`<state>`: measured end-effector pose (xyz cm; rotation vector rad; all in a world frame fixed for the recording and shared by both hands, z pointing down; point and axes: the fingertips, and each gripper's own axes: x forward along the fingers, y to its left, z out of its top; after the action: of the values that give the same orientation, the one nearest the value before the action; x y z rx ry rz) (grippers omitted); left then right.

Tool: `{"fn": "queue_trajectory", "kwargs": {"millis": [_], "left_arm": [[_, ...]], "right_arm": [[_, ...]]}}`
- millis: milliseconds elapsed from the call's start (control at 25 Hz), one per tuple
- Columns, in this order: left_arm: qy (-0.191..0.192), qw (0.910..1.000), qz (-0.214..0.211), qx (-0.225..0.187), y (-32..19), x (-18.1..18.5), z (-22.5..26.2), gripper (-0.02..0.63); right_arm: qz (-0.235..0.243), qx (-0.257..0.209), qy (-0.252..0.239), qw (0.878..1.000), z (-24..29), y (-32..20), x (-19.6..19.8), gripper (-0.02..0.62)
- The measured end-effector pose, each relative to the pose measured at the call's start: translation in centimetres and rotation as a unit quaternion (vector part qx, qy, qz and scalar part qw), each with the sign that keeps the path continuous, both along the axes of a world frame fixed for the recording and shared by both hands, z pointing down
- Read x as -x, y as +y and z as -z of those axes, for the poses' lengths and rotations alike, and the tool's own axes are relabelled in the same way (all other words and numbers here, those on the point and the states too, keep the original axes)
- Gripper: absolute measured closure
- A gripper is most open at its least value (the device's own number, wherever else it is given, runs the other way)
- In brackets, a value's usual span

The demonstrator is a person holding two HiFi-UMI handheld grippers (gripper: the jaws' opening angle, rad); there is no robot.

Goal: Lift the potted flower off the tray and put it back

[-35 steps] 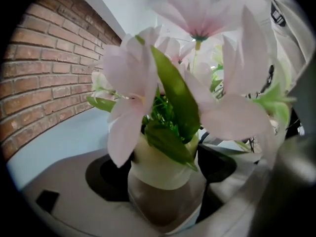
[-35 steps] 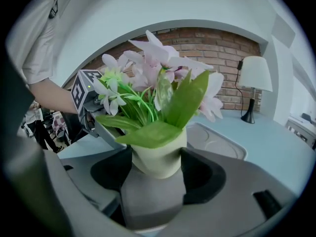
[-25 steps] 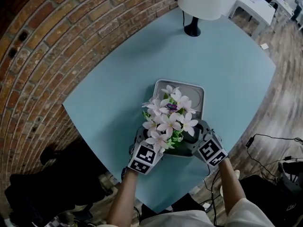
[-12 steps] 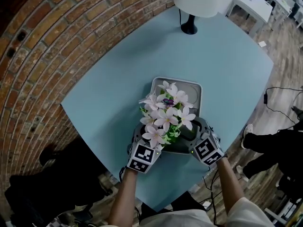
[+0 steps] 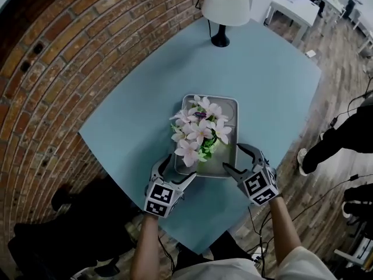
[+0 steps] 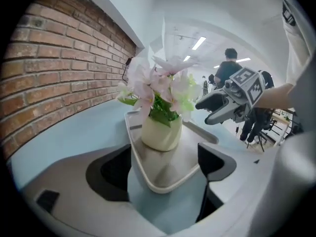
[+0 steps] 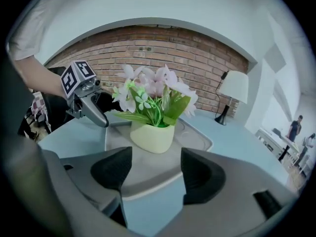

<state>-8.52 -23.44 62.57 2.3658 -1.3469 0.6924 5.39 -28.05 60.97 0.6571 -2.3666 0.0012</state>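
The potted flower (image 5: 198, 134), pink-white blooms in a pale yellow-green pot (image 6: 160, 132), stands upright on the grey tray (image 5: 231, 105) in the middle of the light blue table. My left gripper (image 5: 173, 175) is open at the tray's near left corner, apart from the pot. My right gripper (image 5: 237, 159) is open at the tray's near right edge, also clear of the pot. In the left gripper view the tray's corner (image 6: 148, 179) lies between the open jaws, with the right gripper (image 6: 222, 107) beyond. The right gripper view shows the pot (image 7: 152, 136) ahead and the left gripper (image 7: 91, 110).
A white table lamp (image 5: 224, 4) stands at the table's far edge. A curved brick wall (image 5: 70, 57) runs along the left. The table's near corner (image 5: 198, 238) lies just behind my grippers. A person in dark clothes (image 5: 344, 136) stands on the floor at right.
Both grippers were closed in on the pot's sides; they have opened and drawn back toward me. The pot now stands free on the tray.
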Motion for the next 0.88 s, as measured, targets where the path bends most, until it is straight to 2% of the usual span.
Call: {"fn": "queue_trajectory", "kwargs": {"millis": [160,280,360,560,680,760,880], "left_arm": [[-0.003,0.9998,-0.019,-0.003,2.4,-0.1,1.8,0.155],[-0.010,0.9991,-0.040,-0.011,4.2,-0.7,3.3,0.158],[-0.012,0.9982,-0.056,-0.019,5.4,-1.1,4.7,0.187],[-0.036,0.9925,-0.095,-0.068,8.3,-1.9,9.2,0.241],[-0.049,0.9872,-0.110,-0.105,9.9,-2.4,12.0,0.301],[-0.062,0.9841,-0.120,-0.116,11.4,-2.5,13.5,0.317],[-0.079,0.9790,-0.141,-0.124,13.6,-2.7,15.2,0.347]], "right_arm": [[-0.041,-0.005,-0.004,0.999,2.4,2.3,-1.8,0.262],[-0.054,-0.011,-0.011,0.998,4.4,4.7,-2.6,0.272],[-0.060,-0.019,-0.012,0.998,5.7,6.3,-2.9,0.284],[-0.095,-0.047,-0.017,0.994,9.4,10.8,-3.4,0.306],[-0.119,-0.065,-0.026,0.990,11.7,12.9,-3.5,0.338],[-0.121,-0.079,-0.027,0.989,13.0,14.6,-3.1,0.355],[-0.116,-0.110,-0.028,0.987,15.4,17.7,-2.5,0.456]]}}
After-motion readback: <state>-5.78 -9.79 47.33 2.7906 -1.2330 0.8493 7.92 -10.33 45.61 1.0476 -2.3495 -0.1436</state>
